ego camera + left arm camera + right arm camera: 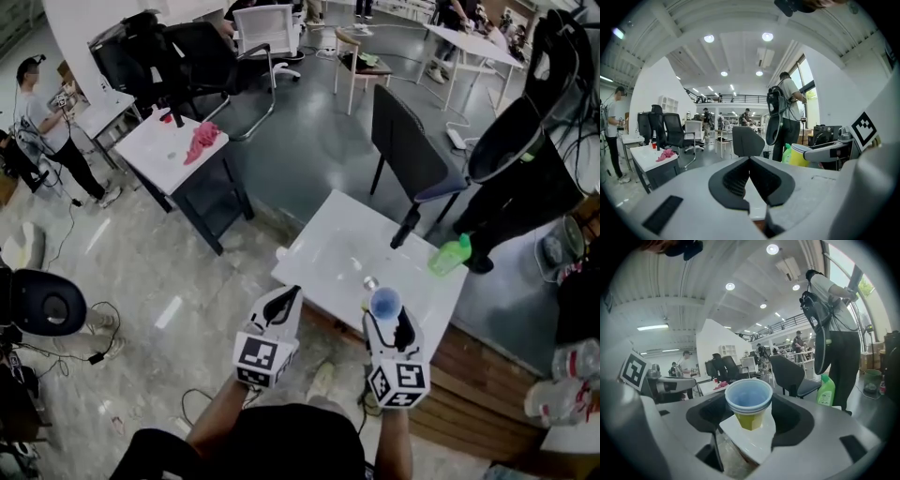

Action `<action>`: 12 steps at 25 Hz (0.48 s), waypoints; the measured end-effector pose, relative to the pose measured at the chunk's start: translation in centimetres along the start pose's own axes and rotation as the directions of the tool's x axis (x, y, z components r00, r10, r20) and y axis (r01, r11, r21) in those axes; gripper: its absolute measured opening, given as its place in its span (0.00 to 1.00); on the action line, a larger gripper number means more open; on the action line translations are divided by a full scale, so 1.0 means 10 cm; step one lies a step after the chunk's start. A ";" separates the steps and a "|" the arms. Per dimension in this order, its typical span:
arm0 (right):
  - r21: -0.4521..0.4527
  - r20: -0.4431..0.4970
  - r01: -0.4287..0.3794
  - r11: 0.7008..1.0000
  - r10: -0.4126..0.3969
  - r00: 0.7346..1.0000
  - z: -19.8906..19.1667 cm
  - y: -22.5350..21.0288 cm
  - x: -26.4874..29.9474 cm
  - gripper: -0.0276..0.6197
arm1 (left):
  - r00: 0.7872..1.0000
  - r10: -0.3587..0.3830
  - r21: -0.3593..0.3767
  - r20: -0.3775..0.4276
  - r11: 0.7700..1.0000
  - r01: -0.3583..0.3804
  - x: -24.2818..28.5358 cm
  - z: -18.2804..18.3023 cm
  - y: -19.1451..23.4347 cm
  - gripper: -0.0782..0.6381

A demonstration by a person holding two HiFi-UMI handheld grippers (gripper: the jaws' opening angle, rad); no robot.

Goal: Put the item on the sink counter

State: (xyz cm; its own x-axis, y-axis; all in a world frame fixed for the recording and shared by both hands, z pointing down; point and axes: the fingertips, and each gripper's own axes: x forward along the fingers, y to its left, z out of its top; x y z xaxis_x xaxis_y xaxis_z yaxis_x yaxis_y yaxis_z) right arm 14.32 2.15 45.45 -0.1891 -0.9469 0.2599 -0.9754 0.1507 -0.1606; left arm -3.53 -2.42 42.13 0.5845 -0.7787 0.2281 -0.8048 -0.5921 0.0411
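A blue-lined yellow cup (749, 405) is gripped upright between the widely spread jaws of the right gripper (749, 417), over the near edge of a white table (328, 244). The left gripper (750, 171) is held closed and empty beside it. A green bottle (450, 255) is seen at the table's far corner, grey floor (309, 150) and office chairs (202, 56) beyond.

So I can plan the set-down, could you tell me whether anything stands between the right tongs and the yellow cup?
Nothing visible does: the yellow cup with blue inside sits directly between the right tongs, gripped at its rim.
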 end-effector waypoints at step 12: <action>-0.015 -0.023 -0.089 0.996 0.088 0.996 0.10 -0.22 0.33 0.52 | 0.996 0.085 -0.021 -0.017 0.996 -0.085 0.30 -0.04 0.01 0.11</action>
State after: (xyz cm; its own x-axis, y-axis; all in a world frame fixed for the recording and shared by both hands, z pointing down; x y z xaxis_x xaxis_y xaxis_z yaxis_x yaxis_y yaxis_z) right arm 15.94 -1.58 45.67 -0.2771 -0.9230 0.2670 -0.9564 0.2383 -0.1689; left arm -1.85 -4.73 43.18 0.5122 -0.8226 0.2471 -0.8537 -0.5191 0.0416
